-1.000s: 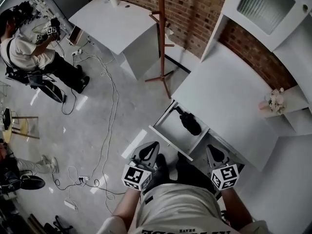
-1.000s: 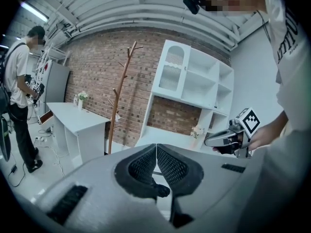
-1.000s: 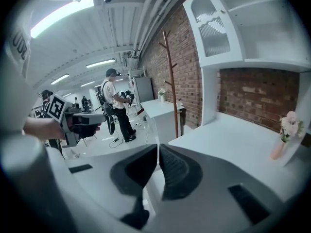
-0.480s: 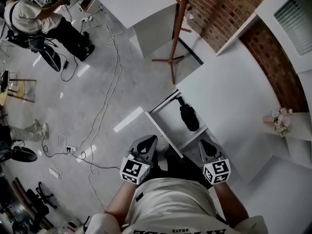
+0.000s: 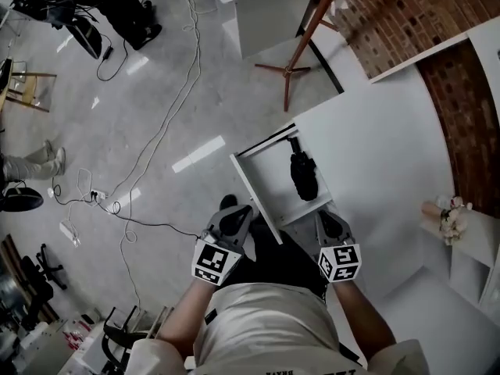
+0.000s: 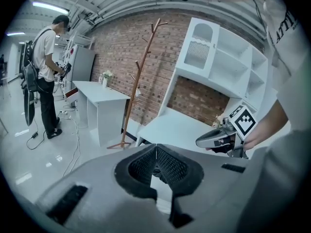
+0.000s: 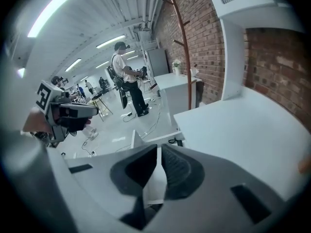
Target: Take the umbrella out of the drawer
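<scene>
A folded black umbrella (image 5: pixel 303 175) lies along the right side of the open white drawer (image 5: pixel 262 178), which is pulled out from the white desk (image 5: pixel 375 147). In the head view my left gripper (image 5: pixel 237 212) hangs just in front of the drawer's near left corner. My right gripper (image 5: pixel 327 218) hangs by its near right corner. Both are apart from the umbrella. The left gripper (image 6: pixel 156 147) is shut with nothing between its pads. The right gripper (image 7: pixel 159 150) is shut and empty too, and points down at the drawer's rim (image 7: pixel 134 141).
A wooden coat stand (image 5: pixel 301 49) rises beyond the drawer. Cables (image 5: pixel 152 151) trail over the grey floor at the left. A small flower pot (image 5: pixel 444 213) sits on a shelf at the right. Another person (image 6: pixel 44 76) stands far off near a second white table (image 6: pixel 99 93).
Both grippers have sunk and come closer to the drawer's front edge, still shut. The head view has tipped further down, so the drawer and umbrella now sit higher in the picture.
</scene>
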Demonstrator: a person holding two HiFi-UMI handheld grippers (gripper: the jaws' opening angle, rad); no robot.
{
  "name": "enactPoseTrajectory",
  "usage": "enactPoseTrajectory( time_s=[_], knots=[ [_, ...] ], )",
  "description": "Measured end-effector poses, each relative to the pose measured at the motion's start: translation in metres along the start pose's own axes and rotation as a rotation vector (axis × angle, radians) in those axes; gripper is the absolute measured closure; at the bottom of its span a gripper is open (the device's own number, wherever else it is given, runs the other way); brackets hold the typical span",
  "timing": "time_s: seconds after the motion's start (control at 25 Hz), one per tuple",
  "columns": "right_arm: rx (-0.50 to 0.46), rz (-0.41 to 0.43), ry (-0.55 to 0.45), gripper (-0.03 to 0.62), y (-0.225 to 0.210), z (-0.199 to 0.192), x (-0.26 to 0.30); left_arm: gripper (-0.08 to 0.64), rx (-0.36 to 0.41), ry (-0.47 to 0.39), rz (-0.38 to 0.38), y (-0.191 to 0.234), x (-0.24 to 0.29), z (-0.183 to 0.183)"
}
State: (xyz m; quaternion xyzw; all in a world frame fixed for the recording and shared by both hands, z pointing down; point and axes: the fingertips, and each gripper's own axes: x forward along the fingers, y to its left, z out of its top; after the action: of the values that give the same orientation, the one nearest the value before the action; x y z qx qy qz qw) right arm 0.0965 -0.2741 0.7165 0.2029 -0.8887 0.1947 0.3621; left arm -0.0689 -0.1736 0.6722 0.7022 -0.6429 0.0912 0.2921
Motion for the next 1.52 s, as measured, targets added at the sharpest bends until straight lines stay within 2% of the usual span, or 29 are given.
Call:
enactPoseTrajectory(
  time_s=[0.48, 0.72, 0.8, 0.92, 1.28, 1.52],
  knots=[
    [-0.114, 0.004, 0.1, 0.56, -0.016, -0.037, 0.066, 0.534, -0.023, 0.008, 0.018, -0.001, 0.013, -0.018],
    [-0.122, 0.006, 0.173, 0.558, -0.021, -0.06, 0.095, 0.534, -0.043, 0.032, 0.005, 0.004, 0.018, -0.03],
    [-0.134, 0.002, 0.21, 0.538, -0.026, -0.073, 0.109, 0.534, -0.056, 0.034, 0.005, 0.006, 0.023, -0.035],
    [-0.131, -0.021, 0.249, 0.485, -0.034, -0.089, 0.124, 0.534, -0.079, 0.038, 0.008, 0.009, 0.028, -0.046],
    [-0.179, -0.132, 0.316, 0.468, -0.056, -0.125, 0.164, 0.534, -0.098, 0.059, 0.021, 0.018, 0.039, -0.073],
    [-0.247, -0.161, 0.389, 0.417, -0.067, -0.149, 0.187, 0.534, -0.122, 0.06, 0.017, 0.02, 0.046, -0.083]
  ],
)
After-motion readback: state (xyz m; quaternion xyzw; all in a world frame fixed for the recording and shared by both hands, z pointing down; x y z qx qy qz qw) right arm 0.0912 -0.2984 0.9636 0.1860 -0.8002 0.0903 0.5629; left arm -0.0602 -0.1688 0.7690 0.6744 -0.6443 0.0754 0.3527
